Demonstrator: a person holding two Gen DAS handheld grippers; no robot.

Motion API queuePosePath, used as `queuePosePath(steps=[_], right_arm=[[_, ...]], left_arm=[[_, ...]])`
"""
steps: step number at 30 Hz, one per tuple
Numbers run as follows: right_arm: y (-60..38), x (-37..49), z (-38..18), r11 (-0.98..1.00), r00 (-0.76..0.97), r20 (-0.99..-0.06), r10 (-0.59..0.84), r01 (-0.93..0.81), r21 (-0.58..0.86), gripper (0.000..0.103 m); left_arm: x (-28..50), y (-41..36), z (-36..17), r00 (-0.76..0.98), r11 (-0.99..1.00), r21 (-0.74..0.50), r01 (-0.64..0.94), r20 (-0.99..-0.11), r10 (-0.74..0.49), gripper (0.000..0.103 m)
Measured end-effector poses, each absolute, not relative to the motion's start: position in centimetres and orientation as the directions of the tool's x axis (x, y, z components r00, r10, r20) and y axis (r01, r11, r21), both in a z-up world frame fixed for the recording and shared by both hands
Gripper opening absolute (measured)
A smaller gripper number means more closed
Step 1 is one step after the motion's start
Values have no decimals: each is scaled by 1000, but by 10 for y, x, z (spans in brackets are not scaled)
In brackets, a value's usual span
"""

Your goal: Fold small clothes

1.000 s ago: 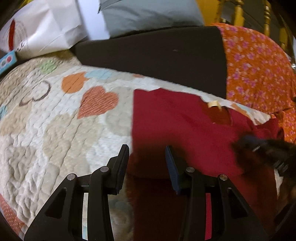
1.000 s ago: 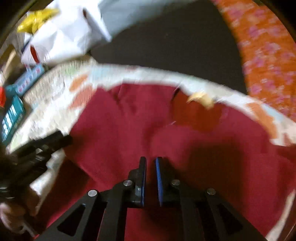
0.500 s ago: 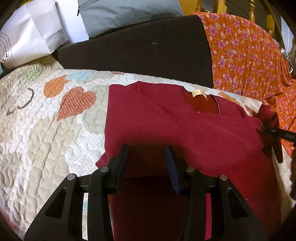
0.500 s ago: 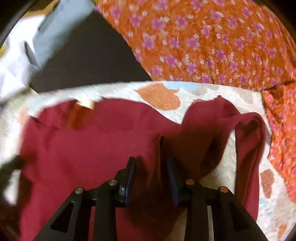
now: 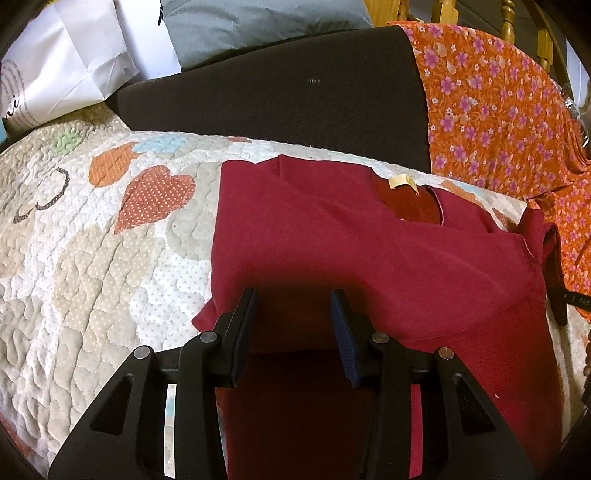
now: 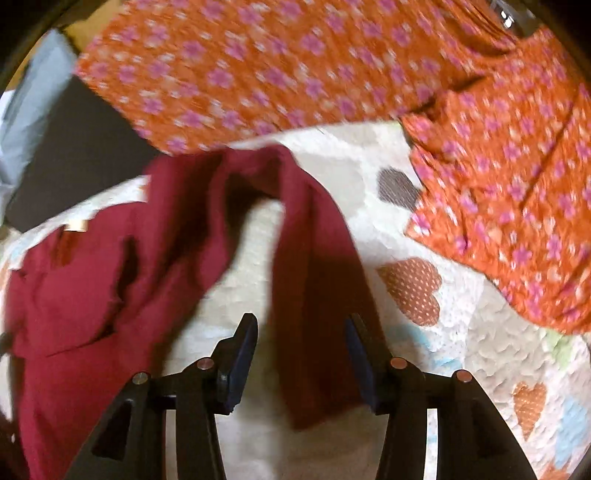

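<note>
One red shirt (image 5: 369, 258) lies on a quilt (image 5: 92, 277) patterned with hearts, neck end away from the camera, a pale label (image 5: 400, 181) showing inside the collar.

Left wrist view: left gripper (image 5: 293, 321) hangs over the near edge of the shirt, jaws spread, cloth below the gap but nothing pinched. The shirt's left side runs in a straight edge, which I judge to be a fold already laid. Its right side ends in a sleeve bunched toward the orange flowered cloth (image 5: 498, 110). Behind the quilt: one dark cushion (image 5: 277, 92), one grey pillow (image 5: 258, 22), one white paper bag (image 5: 66, 62). Likely reason for the hover: the left hand waits over the body while the other side gets worked.

Right wrist view (blurred): right gripper (image 6: 301, 350) points down at the shirt's long sleeve (image 6: 314, 258), jaws opening. The sleeve runs from the shoulder in an arch and drops as a strip between the jaws, yet the pads do not press on it. Quilt shows through the loop, so the sleeve is not yet flat against the body. Judgement: this side is unfolded, and the sleeve needs taking and carrying across the chest.

Count: one shirt, two sleeves (only the right one plainly seen), two grippers, one flowered cloth draped at the far side.
</note>
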State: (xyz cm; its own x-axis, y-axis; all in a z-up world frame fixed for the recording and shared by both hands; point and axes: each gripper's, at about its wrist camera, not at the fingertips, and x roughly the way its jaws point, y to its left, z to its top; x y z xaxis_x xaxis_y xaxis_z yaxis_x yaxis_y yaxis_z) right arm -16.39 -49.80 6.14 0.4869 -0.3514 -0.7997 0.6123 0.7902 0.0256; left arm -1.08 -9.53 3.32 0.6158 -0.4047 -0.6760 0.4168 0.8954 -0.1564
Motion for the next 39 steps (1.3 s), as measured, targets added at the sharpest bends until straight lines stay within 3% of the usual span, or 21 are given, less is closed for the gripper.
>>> queuePosePath(steps=[2, 8, 13, 17, 19, 27, 29, 31, 32, 34, 35, 36, 37, 39], right_arm=[[-511, -172, 52, 785, 486, -816, -313, 616, 66, 8], [-548, -219, 109, 665, 470, -704, -532, 747, -5, 6], [-541, -246, 212, 580, 469, -442, -765, 799, -155, 6], [-493, -233, 256, 688, 625, -295, -723, 692, -218, 6], [-448, -212, 266, 776, 734, -259, -628, 567, -276, 6], [-290, -93, 213, 944, 926, -350, -142, 20, -331, 6], [-251, -61, 178, 940, 901, -433, -16, -134, -314, 7], [-224, -26, 140, 931, 795, -604, 46, -253, -262, 8], [-220, -19, 128, 933, 756, -652, 63, -276, -230, 9], [-228, -24, 124, 945, 764, -640, 78, -260, -196, 14], [-240, -30, 127, 958, 776, -627, 72, -228, -171, 19], [-255, -35, 132, 971, 783, -619, 63, -191, -144, 21], [-269, -41, 136, 981, 790, -611, 56, -158, -116, 24], [-298, -66, 143, 995, 807, -590, 36, -81, -51, 27]], left_arm=[[-11, -95, 33, 615, 895, -158, 417, -676, -406, 40], [-10, -92, 35, 620, 898, -165, 407, -672, -404, 40], [-9, -85, 39, 624, 899, -193, 393, -663, -414, 40], [-9, -81, 45, 631, 896, -215, 389, -646, -429, 40], [-10, -79, 47, 637, 895, -220, 388, -637, -433, 40], [-1, -63, 50, 646, 900, -270, 342, -628, -434, 40], [2, -58, 49, 646, 901, -285, 328, -628, -434, 40], [5, -52, 49, 645, 898, -312, 310, -625, -440, 40], [6, -50, 49, 642, 894, -329, 305, -622, -448, 40], [8, -46, 50, 633, 880, -367, 302, -613, -473, 40], [8, -46, 51, 628, 873, -382, 303, -610, -484, 44], [8, -47, 51, 621, 868, -393, 305, -608, -494, 57], [7, -47, 52, 620, 866, -396, 307, -607, -497, 63], [0, -52, 55, 627, 858, -394, 329, -588, -510, 68]])
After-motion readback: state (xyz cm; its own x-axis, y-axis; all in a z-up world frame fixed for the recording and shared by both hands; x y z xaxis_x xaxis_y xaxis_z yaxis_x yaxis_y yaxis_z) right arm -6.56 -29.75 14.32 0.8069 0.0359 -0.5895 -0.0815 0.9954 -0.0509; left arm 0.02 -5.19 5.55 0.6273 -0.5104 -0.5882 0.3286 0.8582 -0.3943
